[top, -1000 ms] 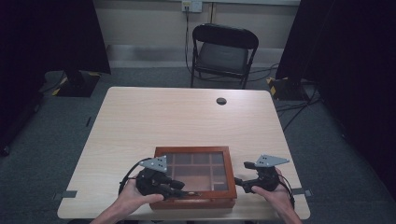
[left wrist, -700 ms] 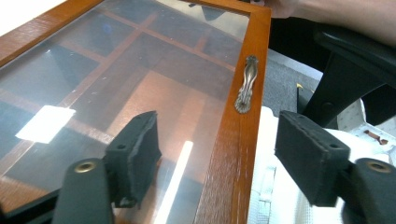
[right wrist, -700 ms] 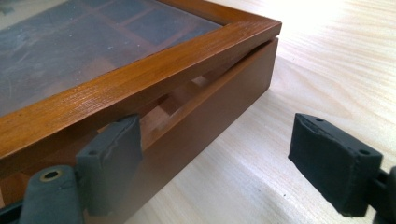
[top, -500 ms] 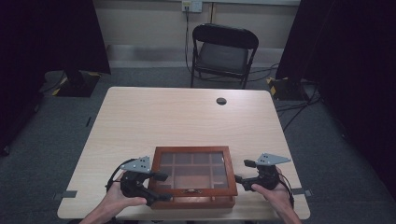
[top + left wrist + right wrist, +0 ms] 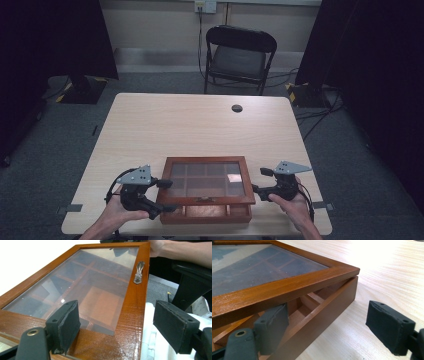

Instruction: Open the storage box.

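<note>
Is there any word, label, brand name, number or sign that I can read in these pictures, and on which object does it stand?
None: no readable text in any view.
The wooden box and its glass lid carry no lettering; the metal handle has only ornament.
The left gripper, the right gripper and the table are unmarked.
The wall socket is too small to read.

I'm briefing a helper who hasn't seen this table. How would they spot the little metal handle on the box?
On the light wooden table, at the person's edge, sits a brown wooden box between the two grippers. Its glass-paned lid, propped slightly open, carries a small ornate metal handle midway along the front frame rail. It is the only metal piece on the wood.
</note>
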A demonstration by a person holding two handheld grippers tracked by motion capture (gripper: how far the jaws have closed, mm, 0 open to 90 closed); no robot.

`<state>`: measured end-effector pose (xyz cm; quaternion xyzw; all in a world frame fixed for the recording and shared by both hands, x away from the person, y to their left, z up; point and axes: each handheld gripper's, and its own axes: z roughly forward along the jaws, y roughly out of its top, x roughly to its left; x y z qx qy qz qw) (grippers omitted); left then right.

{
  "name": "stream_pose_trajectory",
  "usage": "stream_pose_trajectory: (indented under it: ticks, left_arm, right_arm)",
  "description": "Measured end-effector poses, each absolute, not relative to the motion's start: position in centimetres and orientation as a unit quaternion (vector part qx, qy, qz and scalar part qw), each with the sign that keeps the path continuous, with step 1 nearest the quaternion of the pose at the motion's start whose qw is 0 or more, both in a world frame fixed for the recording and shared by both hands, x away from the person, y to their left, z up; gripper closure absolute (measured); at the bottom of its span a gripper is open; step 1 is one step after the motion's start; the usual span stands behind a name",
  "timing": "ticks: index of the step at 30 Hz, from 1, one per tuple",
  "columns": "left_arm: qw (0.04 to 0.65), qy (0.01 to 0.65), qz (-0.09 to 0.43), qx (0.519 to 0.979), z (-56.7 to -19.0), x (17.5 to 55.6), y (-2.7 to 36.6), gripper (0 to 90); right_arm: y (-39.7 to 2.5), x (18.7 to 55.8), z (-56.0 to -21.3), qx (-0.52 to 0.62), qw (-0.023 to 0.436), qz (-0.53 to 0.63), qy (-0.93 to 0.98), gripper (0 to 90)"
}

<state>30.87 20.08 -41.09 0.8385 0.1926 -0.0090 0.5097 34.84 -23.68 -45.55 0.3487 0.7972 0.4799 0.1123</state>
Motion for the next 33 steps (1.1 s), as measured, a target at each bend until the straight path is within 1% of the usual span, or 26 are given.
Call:
stream_pose_trajectory:
  ticks: [3, 7, 15, 22, 33]
  left_arm:
    - [0.515, 0.185, 0.009, 0.837, -41.4, 31.1, 20.0, 20.5]
    - [0.524, 0.188, 0.007, 0.831, -41.6, 31.6, 20.1, 17.7]
    - [0.535, 0.185, 0.034, 0.824, -41.3, 31.1, 20.4, 17.8]
    - [0.543, 0.185, 0.04, 0.818, -41.3, 31.3, 20.5, 16.6]
    - [0.554, 0.197, 0.079, 0.805, -40.9, 31.1, 21.0, 16.8]
  right_arm:
    - [-23.6, 34.9, -45.4, 0.35, 0.115, 0.483, 0.795, 17.2]
    - [-23.6, 34.9, -45.3, 0.35, 0.116, 0.486, 0.792, 17.8]
    - [-23.6, 35.1, -44.9, 0.35, 0.115, 0.492, 0.789, 17.7]
    - [-23.5, 35.2, -44.6, 0.351, 0.118, 0.496, 0.785, 17.7]
    - [-23.4, 35.5, -44.0, 0.357, 0.123, 0.505, 0.776, 17.8]
